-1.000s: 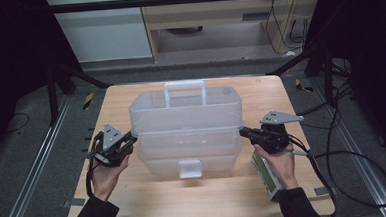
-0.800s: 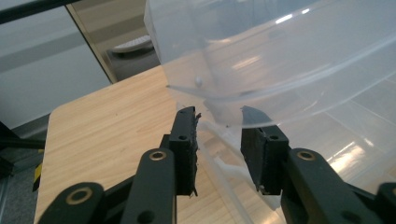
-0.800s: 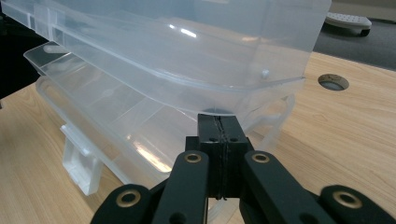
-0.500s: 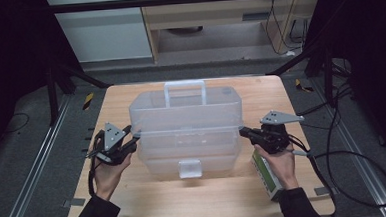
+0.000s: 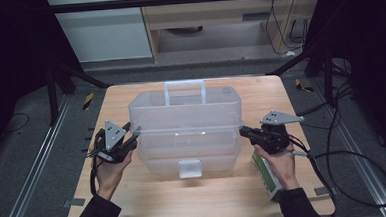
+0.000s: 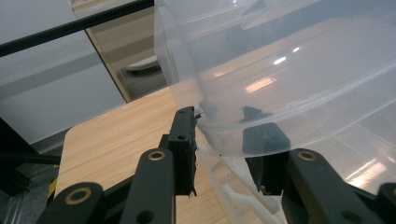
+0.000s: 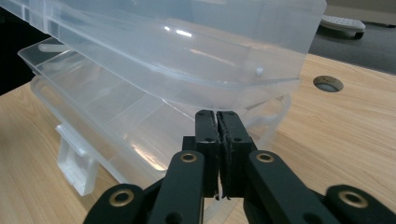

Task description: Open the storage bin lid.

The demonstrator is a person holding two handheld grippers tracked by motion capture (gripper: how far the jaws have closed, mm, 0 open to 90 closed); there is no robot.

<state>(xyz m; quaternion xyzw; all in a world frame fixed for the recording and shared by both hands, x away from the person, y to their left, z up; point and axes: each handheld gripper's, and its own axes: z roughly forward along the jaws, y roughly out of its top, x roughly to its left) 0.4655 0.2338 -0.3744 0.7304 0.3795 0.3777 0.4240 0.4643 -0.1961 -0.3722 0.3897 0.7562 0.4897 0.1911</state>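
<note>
A translucent plastic storage box [image 5: 186, 131] with a moulded carry handle [image 5: 184, 90] and a front latch [image 5: 189, 168] sits mid-table on a pale wooden tabletop [image 5: 195, 198], its upper tray lifted clear of the ribbed lower section. At its left end, the left gripper [image 5: 132, 135] has its jaws parted around the box's curved corner rim [image 6: 219, 126], one jaw outside and one seen through the plastic; the jaws have just been opening and closing, and contact cannot be judged. At the right end, the right gripper [image 5: 243, 131] holds its jaws closed together, empty, tips just beneath the tray's edge [image 7: 243, 95]. A green-and-white carton [image 5: 265, 177] lies under the right hand [image 5: 280, 164]. A round grommet hole [image 7: 328, 83] marks the tabletop.
</note>
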